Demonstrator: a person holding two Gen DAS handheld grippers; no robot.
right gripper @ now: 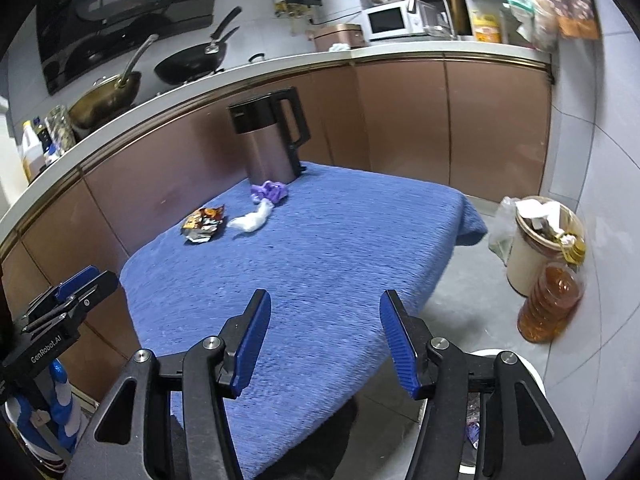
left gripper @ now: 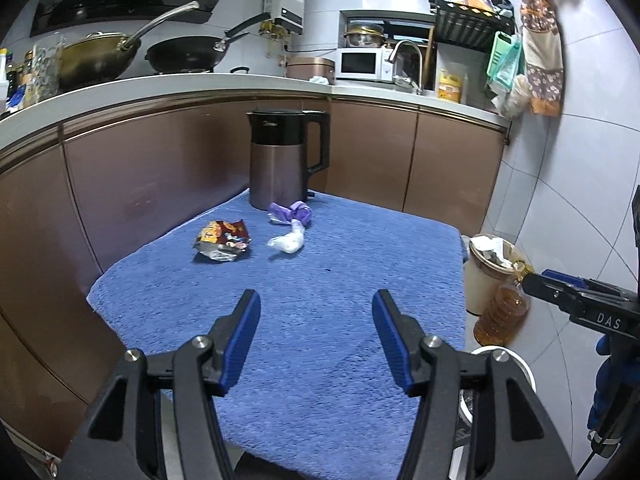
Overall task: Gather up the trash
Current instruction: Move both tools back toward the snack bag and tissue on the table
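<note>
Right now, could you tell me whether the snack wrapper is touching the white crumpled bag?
Apart. The left wrist view shows blue cloth between the snack wrapper and the white crumpled bag.

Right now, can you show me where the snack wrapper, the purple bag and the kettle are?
snack wrapper (left gripper: 222, 243), left wrist view, middle of the crumpled foil.
purple bag (left gripper: 291, 213), left wrist view, its bunched middle.
kettle (right gripper: 269, 151), right wrist view, its brown body.
</note>
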